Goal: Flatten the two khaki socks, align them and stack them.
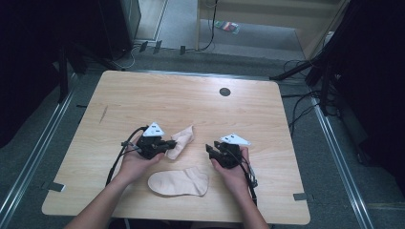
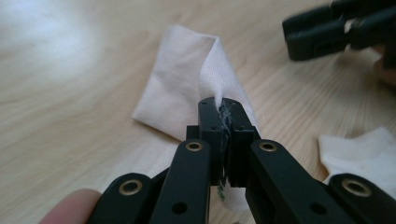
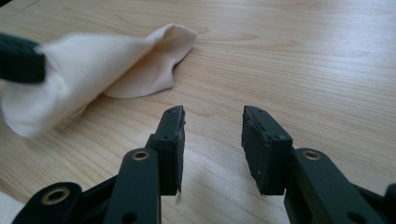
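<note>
The left claw (image 2: 223,122) is clamped on the edge of a pale peach sock (image 2: 187,84), which rises in a peaked fold from the wooden surface (image 1: 191,95); in the high view that sock (image 1: 181,139) lies at 2 o'clock from the left claw (image 1: 167,144). The right claw (image 3: 212,144) stands apart with nothing between its jaws, low over bare wood at 3 o'clock of the sock. A 2nd sock (image 1: 177,182) lies flat at 6 o'clock, between the person's wrists.
</note>
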### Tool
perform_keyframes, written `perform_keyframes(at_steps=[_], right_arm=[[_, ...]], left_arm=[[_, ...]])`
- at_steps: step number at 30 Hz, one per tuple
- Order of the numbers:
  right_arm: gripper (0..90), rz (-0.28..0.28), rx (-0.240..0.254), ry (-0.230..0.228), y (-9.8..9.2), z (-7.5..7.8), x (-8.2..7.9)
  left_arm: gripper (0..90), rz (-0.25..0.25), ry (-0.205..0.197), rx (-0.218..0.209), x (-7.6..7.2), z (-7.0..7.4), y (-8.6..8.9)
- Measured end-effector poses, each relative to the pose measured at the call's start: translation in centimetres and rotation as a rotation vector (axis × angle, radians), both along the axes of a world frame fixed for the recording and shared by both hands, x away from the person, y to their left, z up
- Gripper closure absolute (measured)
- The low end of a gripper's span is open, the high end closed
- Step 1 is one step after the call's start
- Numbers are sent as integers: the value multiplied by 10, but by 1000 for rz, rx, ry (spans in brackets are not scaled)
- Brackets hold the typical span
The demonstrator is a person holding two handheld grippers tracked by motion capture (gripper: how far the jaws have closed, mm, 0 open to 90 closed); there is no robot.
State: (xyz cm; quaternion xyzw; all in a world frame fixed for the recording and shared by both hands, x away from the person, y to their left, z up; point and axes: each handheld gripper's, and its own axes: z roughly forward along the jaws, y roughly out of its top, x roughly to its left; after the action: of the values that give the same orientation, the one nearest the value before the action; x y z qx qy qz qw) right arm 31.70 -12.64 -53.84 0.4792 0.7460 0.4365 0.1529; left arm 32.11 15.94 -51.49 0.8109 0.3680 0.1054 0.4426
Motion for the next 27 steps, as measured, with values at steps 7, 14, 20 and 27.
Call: perform_keyframes(at_steps=[7,14,20,27], right_arm=[[615,57,-9,11,34,7,19],[571,63,-36,54,63,1,43],[680,76,-152,46,82,-6,54],[863,122,-156,60,67,6,46]], left_arm=[[894,65,3,-49,7,4,31],[894,70,-10,-36,6,2,33],[894,67,-11,-34,7,0,32],[895,123,-15,-1,7,2,46]])
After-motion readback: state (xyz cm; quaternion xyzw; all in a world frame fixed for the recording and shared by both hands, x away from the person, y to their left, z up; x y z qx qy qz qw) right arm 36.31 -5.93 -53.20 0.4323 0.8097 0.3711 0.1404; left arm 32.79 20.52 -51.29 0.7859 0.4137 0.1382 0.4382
